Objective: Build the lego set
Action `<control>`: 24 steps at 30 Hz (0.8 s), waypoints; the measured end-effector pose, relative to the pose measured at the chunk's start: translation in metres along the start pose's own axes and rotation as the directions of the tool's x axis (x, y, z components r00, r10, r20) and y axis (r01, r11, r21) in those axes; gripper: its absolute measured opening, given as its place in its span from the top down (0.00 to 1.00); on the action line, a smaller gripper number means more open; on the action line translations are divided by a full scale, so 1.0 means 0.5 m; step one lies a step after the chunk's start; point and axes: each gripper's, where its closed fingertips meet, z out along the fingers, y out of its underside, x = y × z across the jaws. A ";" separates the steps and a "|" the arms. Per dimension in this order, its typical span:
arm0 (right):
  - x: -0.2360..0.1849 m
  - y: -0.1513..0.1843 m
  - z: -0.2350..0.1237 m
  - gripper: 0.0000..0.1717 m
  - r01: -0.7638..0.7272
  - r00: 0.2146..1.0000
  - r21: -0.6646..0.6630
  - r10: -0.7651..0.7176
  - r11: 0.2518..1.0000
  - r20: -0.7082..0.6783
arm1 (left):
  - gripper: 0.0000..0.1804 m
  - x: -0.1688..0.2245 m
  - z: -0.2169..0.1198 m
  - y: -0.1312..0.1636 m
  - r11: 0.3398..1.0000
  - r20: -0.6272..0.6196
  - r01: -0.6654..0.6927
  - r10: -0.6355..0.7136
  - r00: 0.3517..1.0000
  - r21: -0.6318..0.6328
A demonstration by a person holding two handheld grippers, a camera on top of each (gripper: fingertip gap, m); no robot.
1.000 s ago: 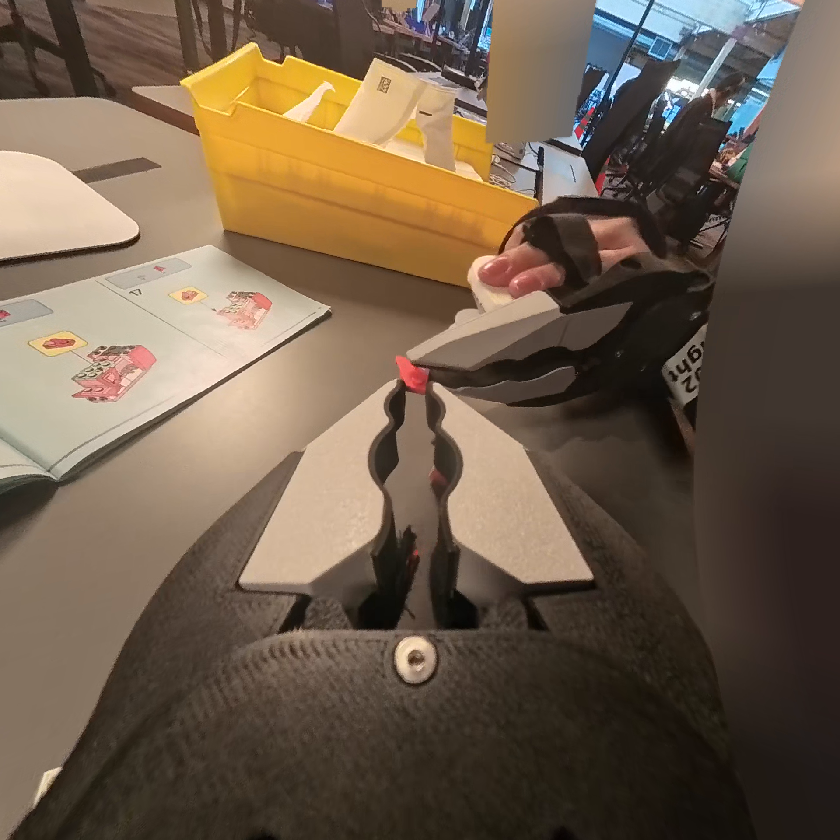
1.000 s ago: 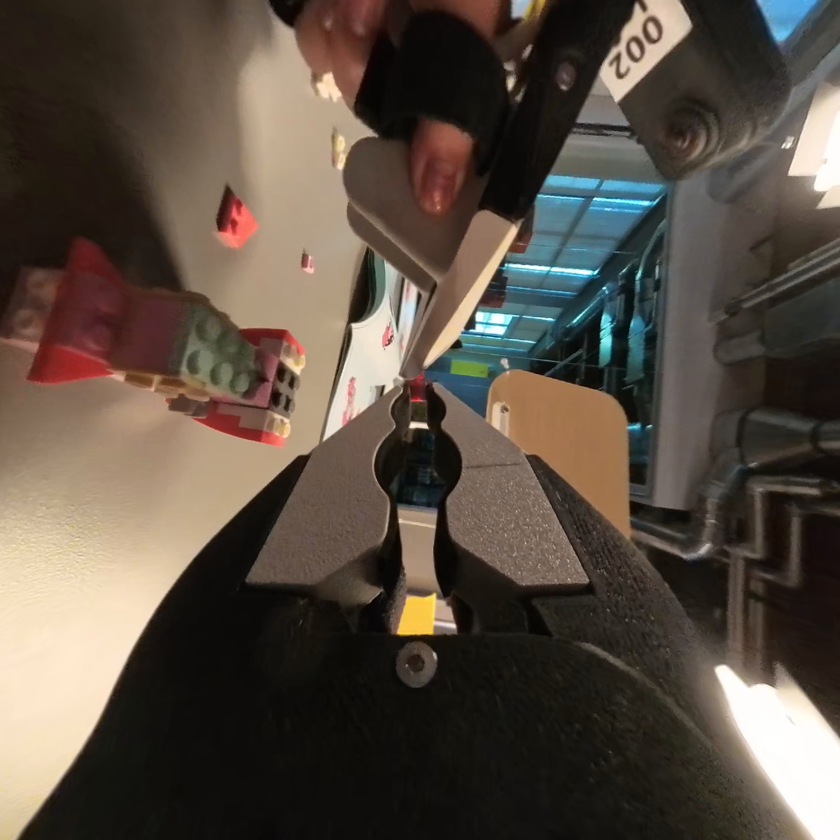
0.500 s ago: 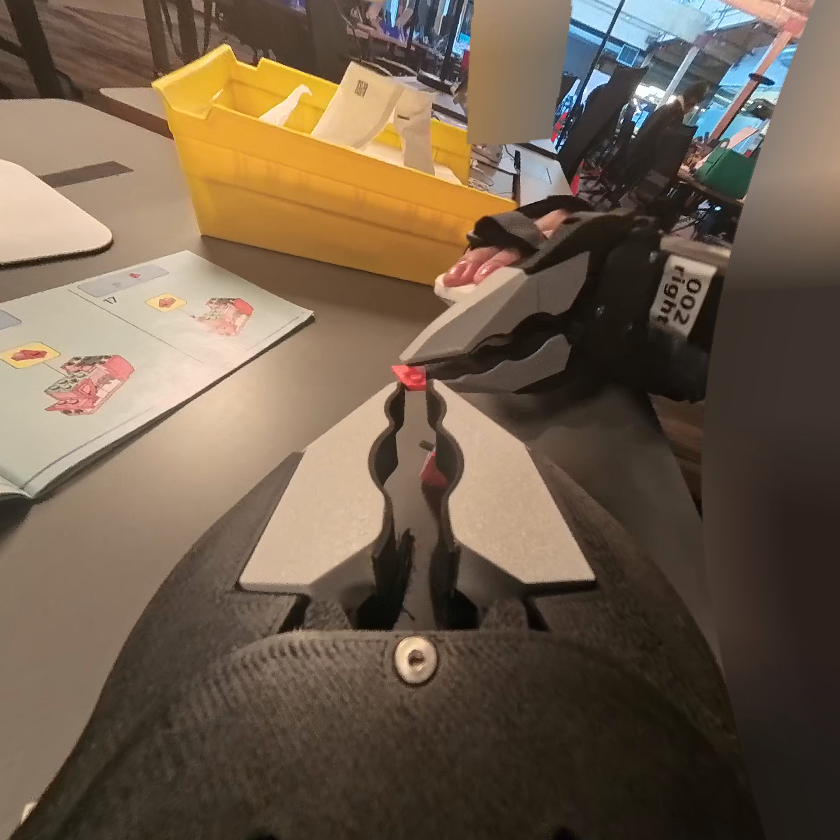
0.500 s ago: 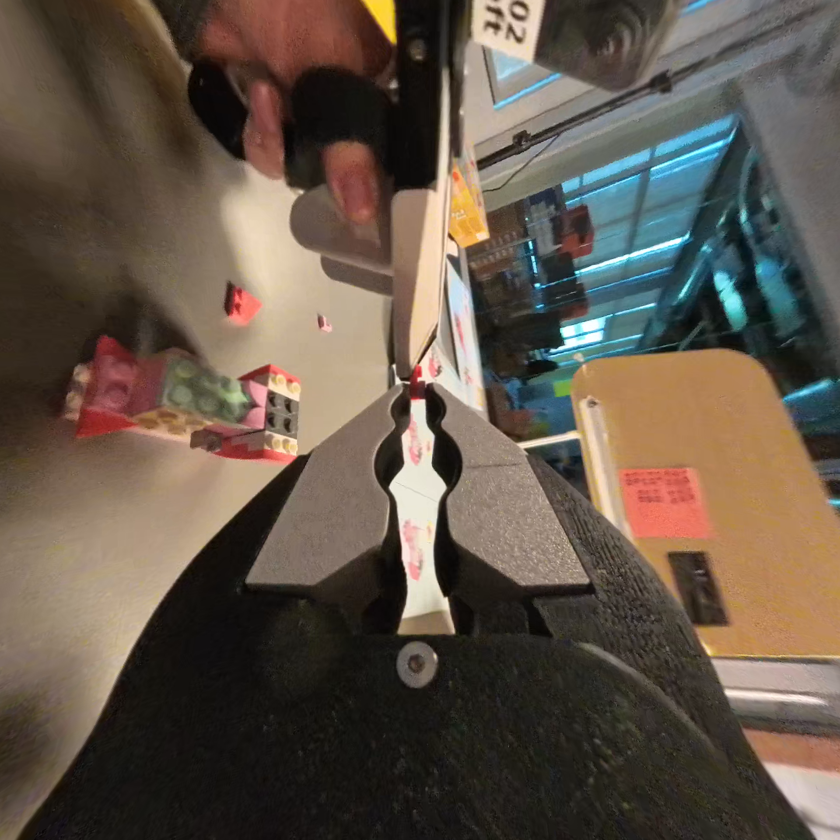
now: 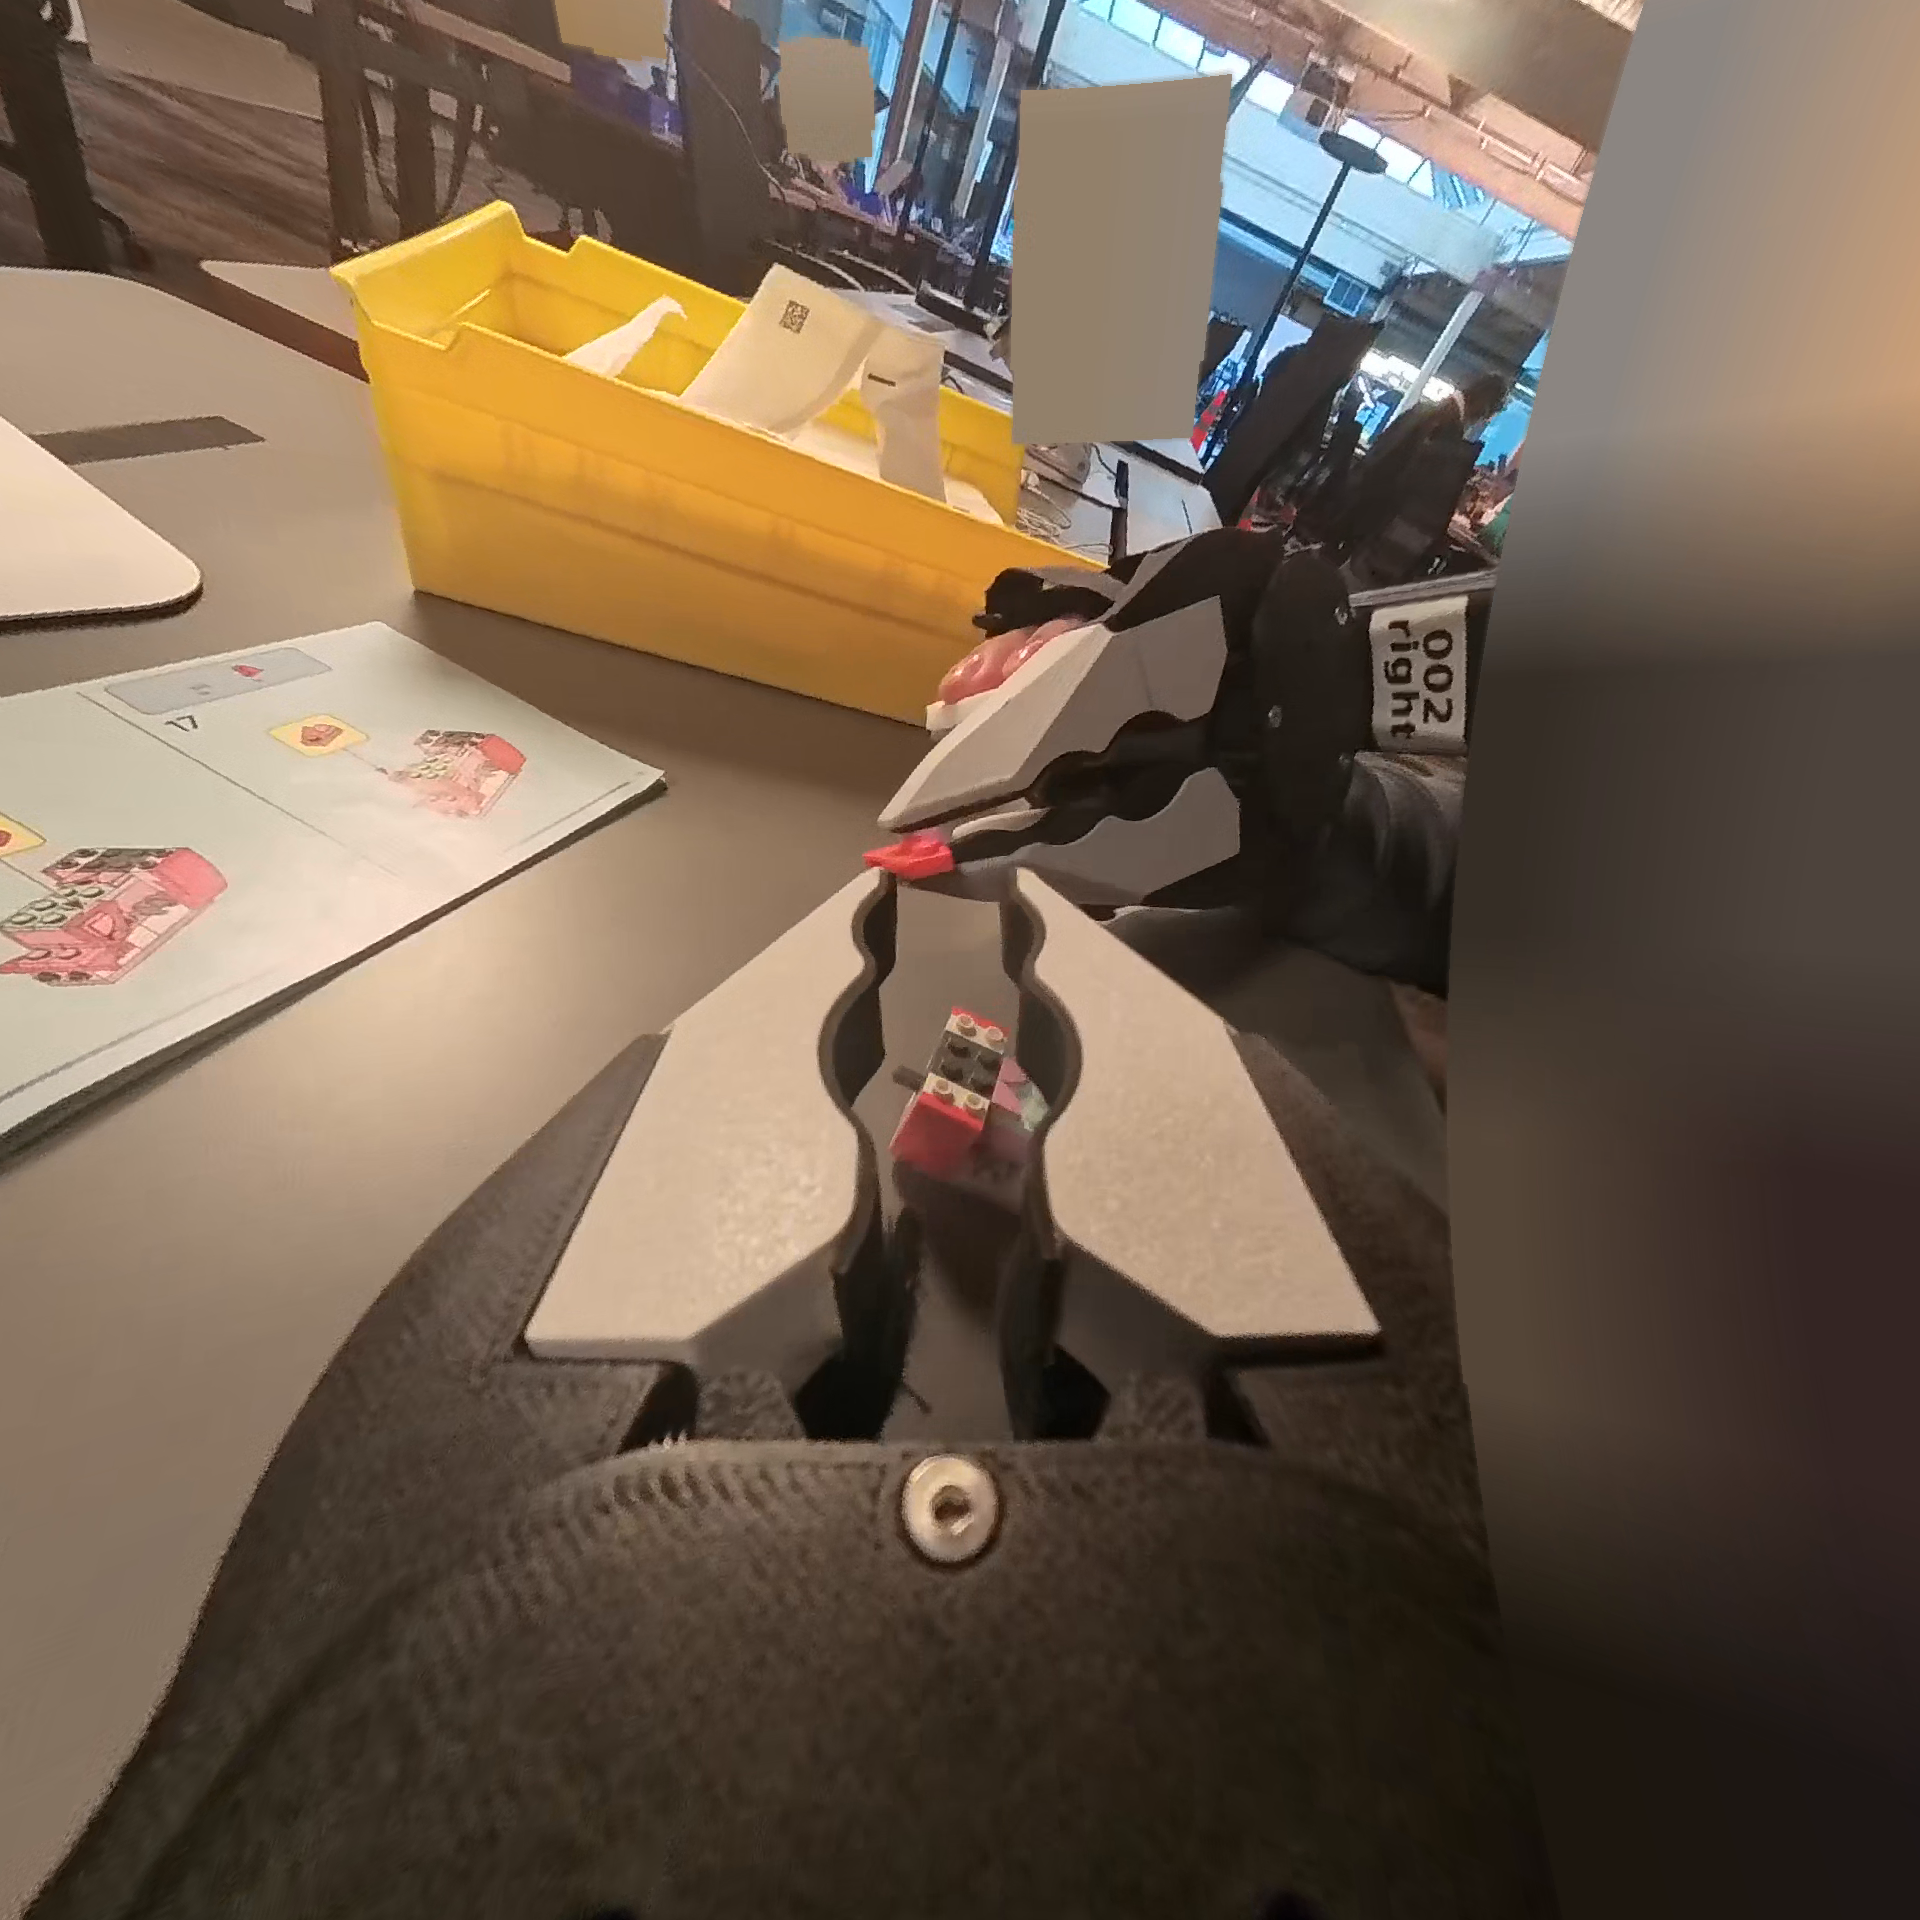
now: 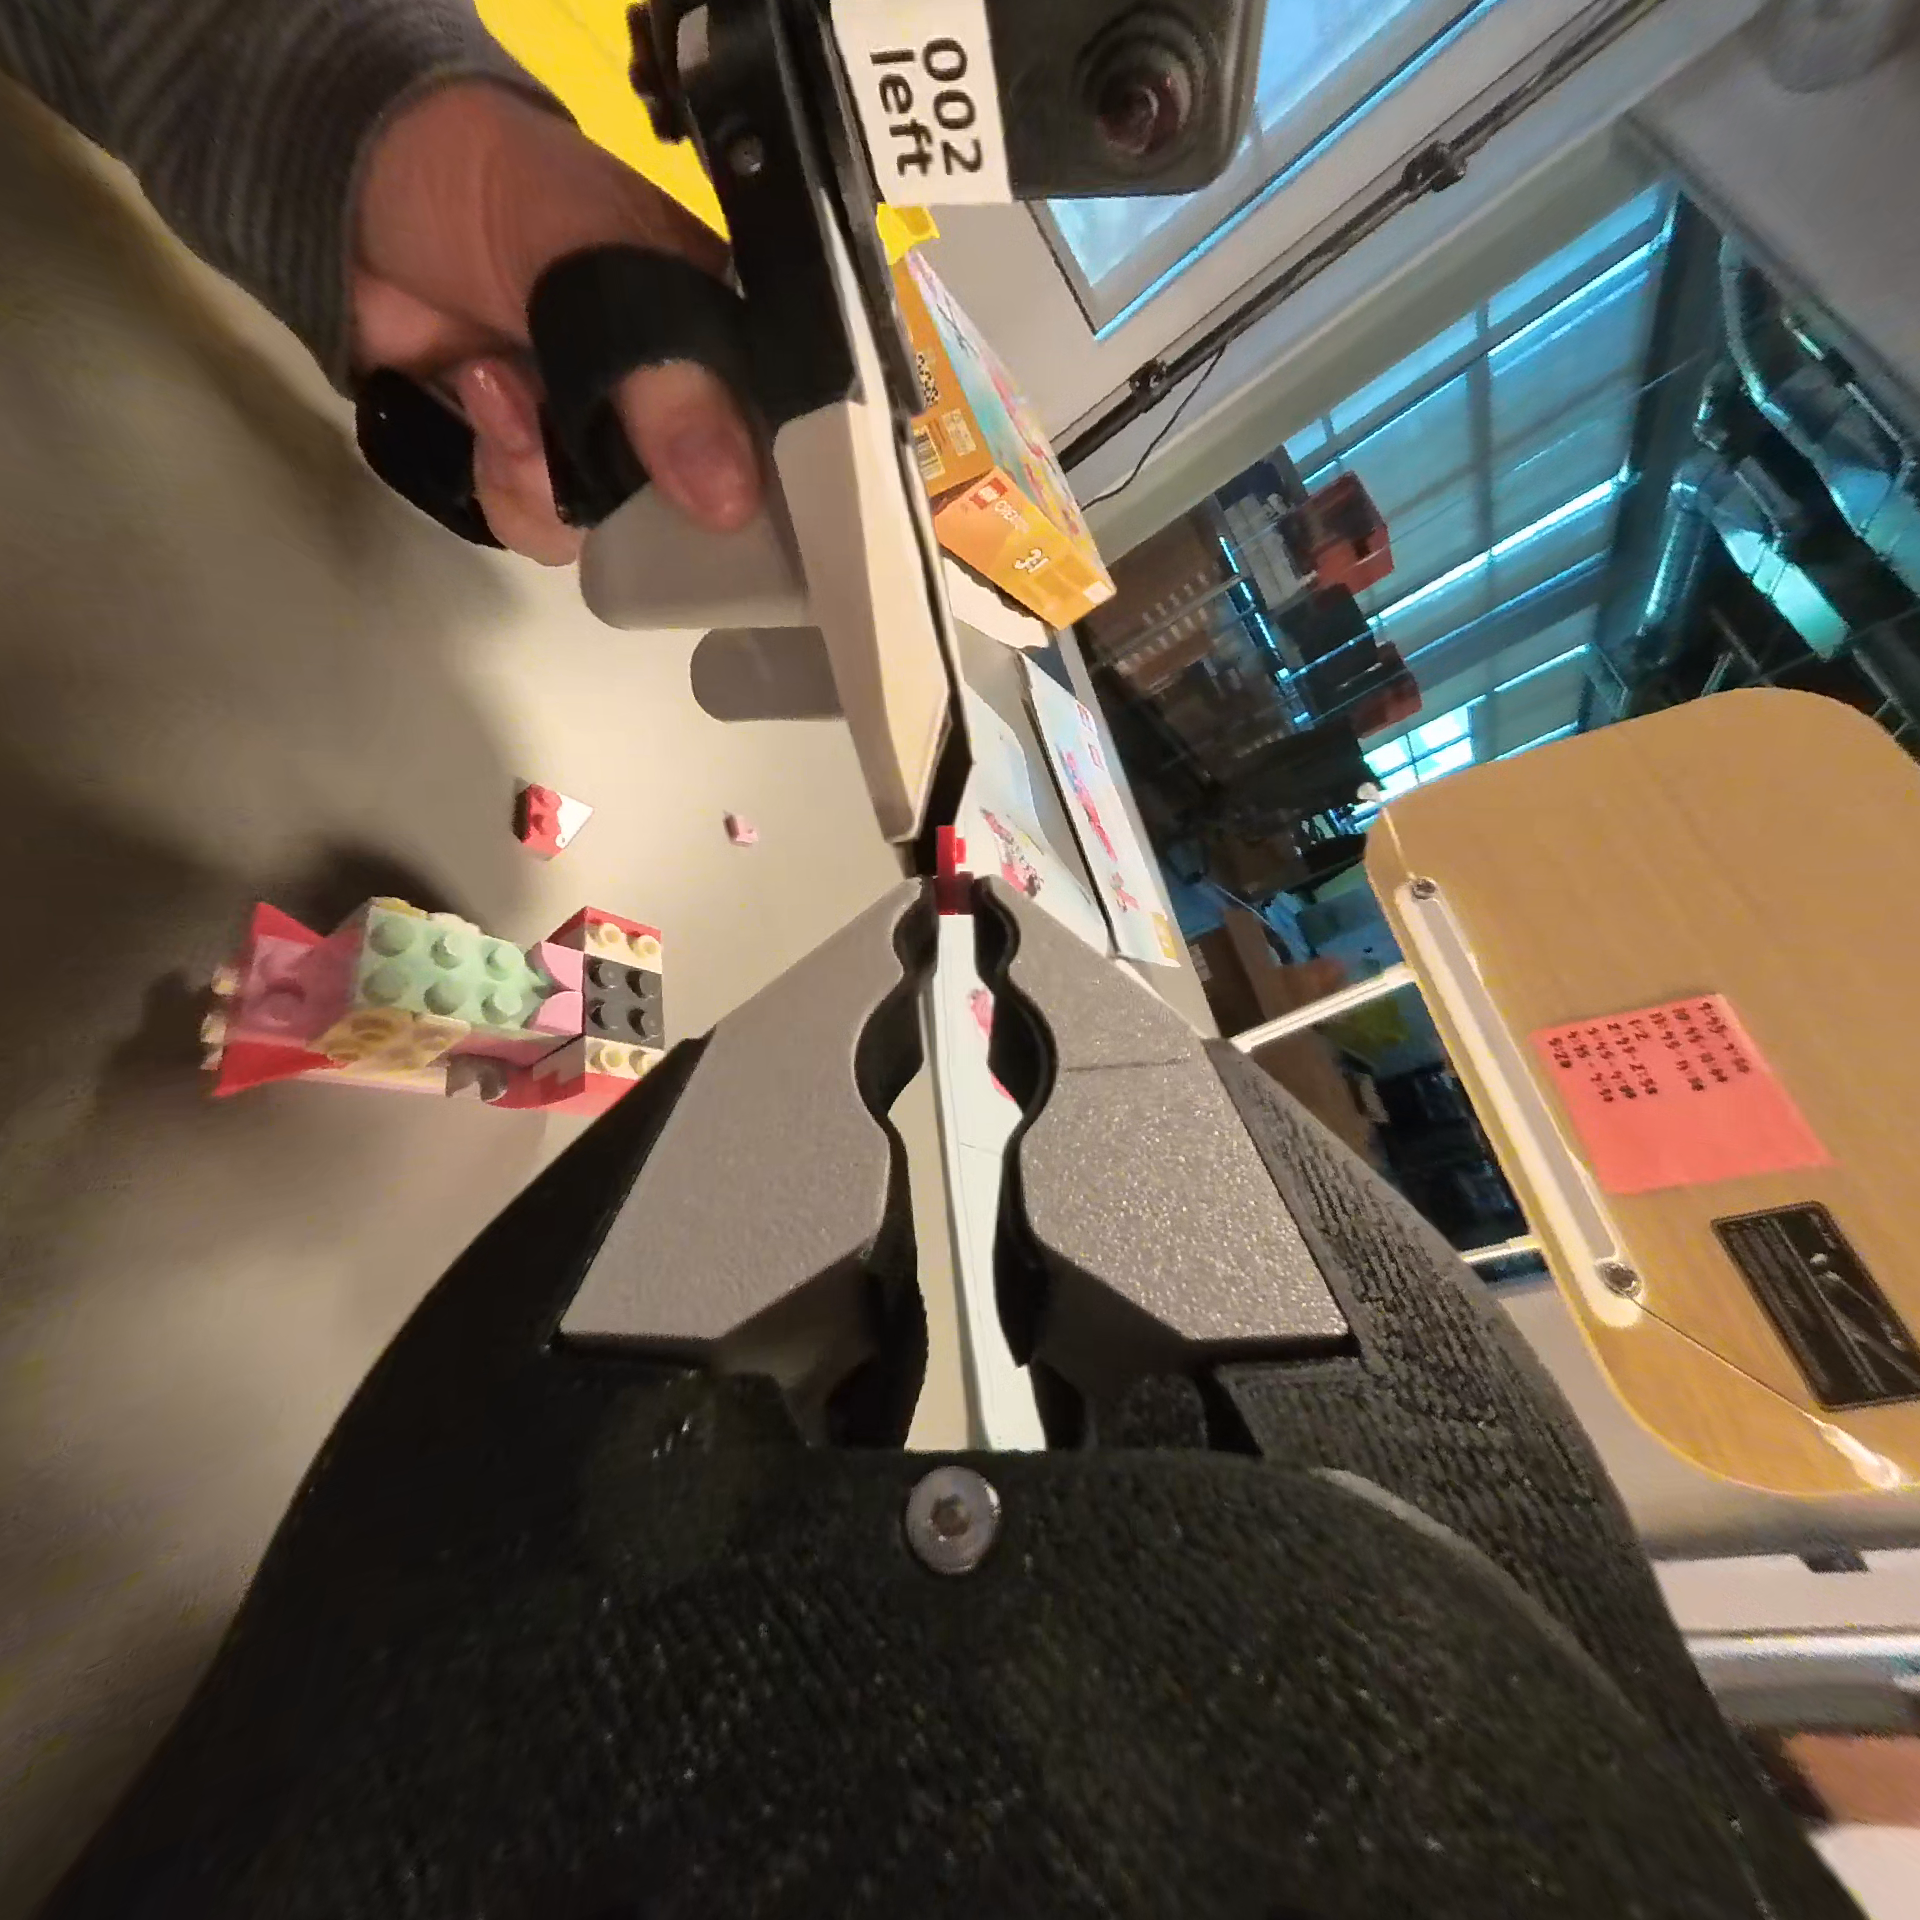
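Just red brick (image 5: 906,856) between right gripper (image 6: 951,891) tips

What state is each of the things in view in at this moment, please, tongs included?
Left tongs: open, holding nothing.
Right tongs: shut on the small red piece, which pokes out past the tips.
Brick model: partly built, resting on the table.
Instruction booklet: lying open.
Yellow bin: uncovered, white bags inside.
Loose red brick: lying apart from the model.
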 end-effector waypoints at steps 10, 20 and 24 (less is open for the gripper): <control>-0.002 0.004 0.000 0.97 0.259 0.961 -0.052 -0.263 0.965 -0.083 | 0.96 -0.011 -0.004 0.001 0.997 0.039 -0.073 0.073 0.997 0.008; -0.020 0.001 0.004 0.92 0.388 0.916 -0.067 -0.392 0.919 -0.085 | 0.95 -0.015 -0.001 0.012 0.989 0.063 -0.137 0.140 0.988 -0.050; -0.006 0.045 -0.003 0.73 0.113 0.994 -0.098 -0.113 0.989 0.004 | 0.95 -0.031 -0.007 0.016 0.976 0.112 -0.206 0.214 0.970 -0.075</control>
